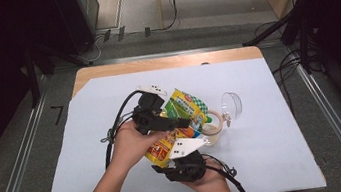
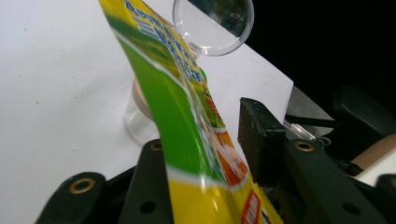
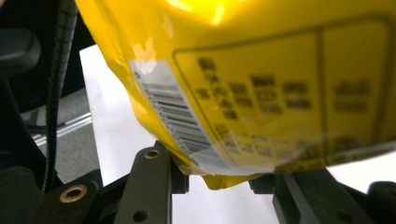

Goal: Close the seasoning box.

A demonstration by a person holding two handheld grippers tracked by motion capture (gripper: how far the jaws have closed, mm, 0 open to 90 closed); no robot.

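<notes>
A yellow and green snack bag point(image 1: 187, 106) hangs tilted over the table, held between both grippers. My left gripper point(image 1: 181, 123) clamps the bag point(image 2: 182, 116) across its middle; the black jaws press on either face. From below, my right gripper point(image 1: 169, 157) pinches the bottom seam of the bag point(image 3: 257, 70), near the barcode. Just beyond the bag a small clear jar point(image 1: 214, 131) stands on the table with its round clear lid point(image 1: 231, 103) swung open. In the left gripper view the jar point(image 2: 135, 123) and lid point(image 2: 212, 28) sit behind the bag.
A white sheet covers the table point(image 1: 268, 158), whose wooden far edge point(image 1: 169, 62) shows. Cables trail from both grippers near the front edge. Metal floor rails point(image 1: 21, 162) and dark stands flank the table on either side.
</notes>
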